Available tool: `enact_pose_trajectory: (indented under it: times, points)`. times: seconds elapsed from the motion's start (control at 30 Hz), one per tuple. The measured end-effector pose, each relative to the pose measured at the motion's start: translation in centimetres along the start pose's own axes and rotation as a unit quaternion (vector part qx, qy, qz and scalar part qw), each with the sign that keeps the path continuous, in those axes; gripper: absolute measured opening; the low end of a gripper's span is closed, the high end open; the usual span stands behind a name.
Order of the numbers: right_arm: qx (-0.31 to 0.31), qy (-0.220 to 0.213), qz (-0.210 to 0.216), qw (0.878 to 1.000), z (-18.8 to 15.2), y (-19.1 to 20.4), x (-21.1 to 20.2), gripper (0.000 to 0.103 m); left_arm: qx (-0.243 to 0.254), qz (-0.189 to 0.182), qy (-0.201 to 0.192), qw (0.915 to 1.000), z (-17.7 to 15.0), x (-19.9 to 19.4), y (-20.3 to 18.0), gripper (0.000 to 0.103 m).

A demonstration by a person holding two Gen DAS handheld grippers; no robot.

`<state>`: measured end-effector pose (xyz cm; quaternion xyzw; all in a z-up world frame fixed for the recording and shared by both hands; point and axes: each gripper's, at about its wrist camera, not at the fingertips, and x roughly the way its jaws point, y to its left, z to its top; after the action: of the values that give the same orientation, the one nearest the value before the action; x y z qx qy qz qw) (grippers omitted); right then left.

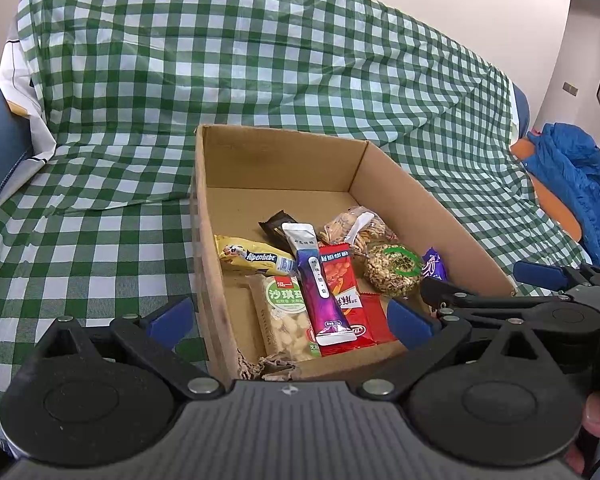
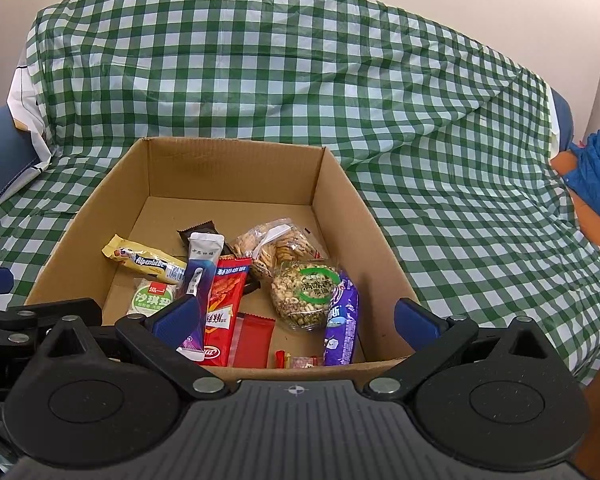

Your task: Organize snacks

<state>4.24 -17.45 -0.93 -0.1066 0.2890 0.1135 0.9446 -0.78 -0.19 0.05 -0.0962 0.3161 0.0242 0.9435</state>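
Where the snacks lie heaped, the landmark is the open cardboard box (image 2: 352, 216), set on the green checked cloth (image 2: 260, 60). On the box floor: a yellow Alpenliebe bar (image 2: 144, 261) toward its left wall; a purple-and-white stick pouch (image 2: 198, 280) lying over a red peanut packet (image 2: 224, 304); a green-labelled sachima pack (image 1: 286, 312) near the box's front left; a dark brown wrapper (image 1: 274, 226) partly under the pouch. A clear bag of biscuits (image 2: 278, 244) sits mid-box, a round nut cake (image 2: 306, 294) just in front of it, touching a purple bar (image 2: 342, 328) by the right wall. Small red candies (image 2: 298, 360) at the front wall. Left gripper (image 1: 288, 320) over the box's front left corner, fingers spread, empty. Right gripper (image 2: 296, 320) at the box's front edge, fingers likewise spread wide, holding nothing. Blue jacket (image 1: 576, 184) well to the right of the box
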Motion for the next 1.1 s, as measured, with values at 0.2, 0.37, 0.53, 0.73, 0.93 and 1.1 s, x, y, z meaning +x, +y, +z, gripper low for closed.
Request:
enact_pose_trajectory:
  times: [0.2,0.37,0.53,0.73,0.93,1.1]
  points:
    - [0.002,0.001,0.0,1.0,-0.03,0.05,0.02,0.102,0.0,0.0,0.0,1.0,0.0,0.01,-0.01,0.103]
    - [0.002,0.001,0.0,1.0,-0.03,0.03,0.03,0.102,0.0,0.0,0.0,1.0,0.05,0.02,0.04,0.103]
    - [0.002,0.001,0.0,1.0,-0.02,0.01,0.04,0.102,-0.001,0.0,0.0,1.0,0.06,0.03,0.06,0.103]
    - [0.002,0.002,0.0,1.0,-0.02,0.06,0.07,0.102,-0.001,-0.001,-0.001,1.0,-0.06,0.0,-0.13,0.103]
    - [0.002,0.001,0.001,1.0,0.03,-0.07,0.1,0.102,-0.001,-0.001,-0.001,1.0,-0.09,0.0,-0.19,0.103]
    - [0.001,0.001,0.0,1.0,0.07,-0.1,0.1,0.102,0.0,-0.003,-0.005,1.0,-0.16,-0.12,-0.35,0.103]
